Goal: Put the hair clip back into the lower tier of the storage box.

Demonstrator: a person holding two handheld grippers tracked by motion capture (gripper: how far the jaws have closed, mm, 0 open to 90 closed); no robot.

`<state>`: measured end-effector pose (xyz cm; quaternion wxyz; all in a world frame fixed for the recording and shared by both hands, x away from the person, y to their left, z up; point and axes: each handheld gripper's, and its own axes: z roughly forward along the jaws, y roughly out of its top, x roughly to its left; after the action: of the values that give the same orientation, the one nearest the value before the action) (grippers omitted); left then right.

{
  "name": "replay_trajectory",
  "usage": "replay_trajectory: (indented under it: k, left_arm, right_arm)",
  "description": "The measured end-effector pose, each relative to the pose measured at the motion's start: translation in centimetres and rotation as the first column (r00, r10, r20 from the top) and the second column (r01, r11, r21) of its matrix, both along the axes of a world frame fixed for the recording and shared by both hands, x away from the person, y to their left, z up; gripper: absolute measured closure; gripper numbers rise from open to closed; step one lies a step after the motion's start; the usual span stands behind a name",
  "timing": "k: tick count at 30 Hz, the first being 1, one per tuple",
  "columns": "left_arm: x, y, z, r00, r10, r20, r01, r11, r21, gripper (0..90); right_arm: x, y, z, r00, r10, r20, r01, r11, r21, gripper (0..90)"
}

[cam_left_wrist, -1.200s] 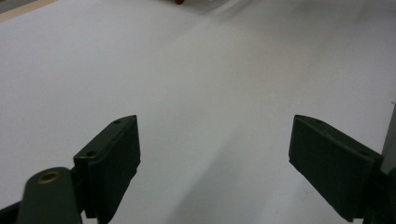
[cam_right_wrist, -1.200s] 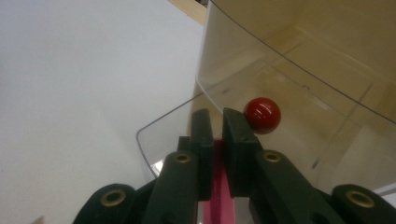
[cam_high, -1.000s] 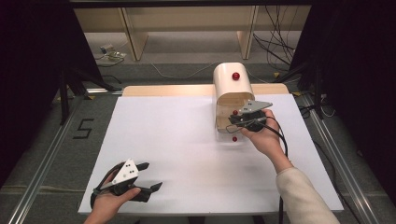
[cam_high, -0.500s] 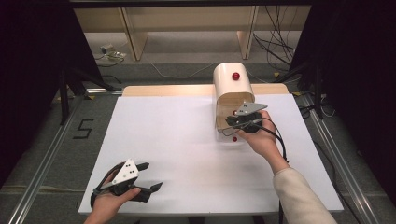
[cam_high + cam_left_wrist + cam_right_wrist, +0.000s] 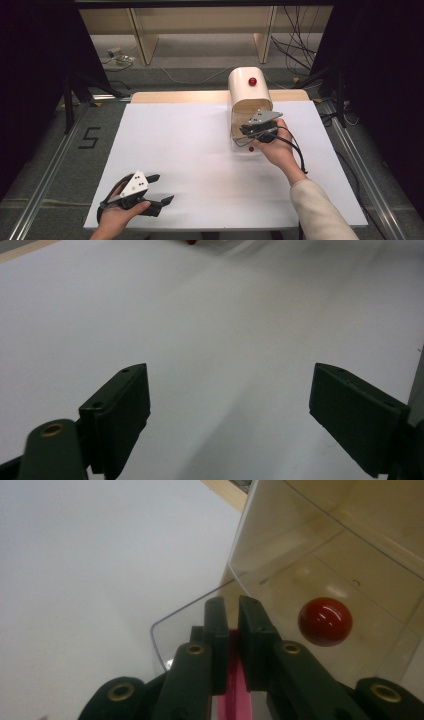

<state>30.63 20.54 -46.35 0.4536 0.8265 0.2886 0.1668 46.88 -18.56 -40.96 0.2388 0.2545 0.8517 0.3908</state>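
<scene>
Right claw point(image 5: 231, 611) pinching pink strip point(image 5: 231, 690) at clear door point(image 5: 320, 580) edge; left claw point(image 5: 230, 415) spread.

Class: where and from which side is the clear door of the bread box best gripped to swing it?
Grip the clear door at its thin free bottom edge beside the red knob, coming from the open front, probably as the right tongs do: a flat pane suits pinching across its thickness.
</scene>
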Motion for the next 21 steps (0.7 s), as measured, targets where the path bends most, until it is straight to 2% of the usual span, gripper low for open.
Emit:
replay_trajectory:
  k: [21]
  left_arm:
    - [0.01, -0.07, -0.06, 1.0000, -0.003, -0.002, 0.003, 1.0000, 0.002, 16.5]
  right_arm:
    - [0.38, 0.20, -0.70, 1.0000, -0.004, 0.009, 0.005, 1.000, -0.021, 83.9]
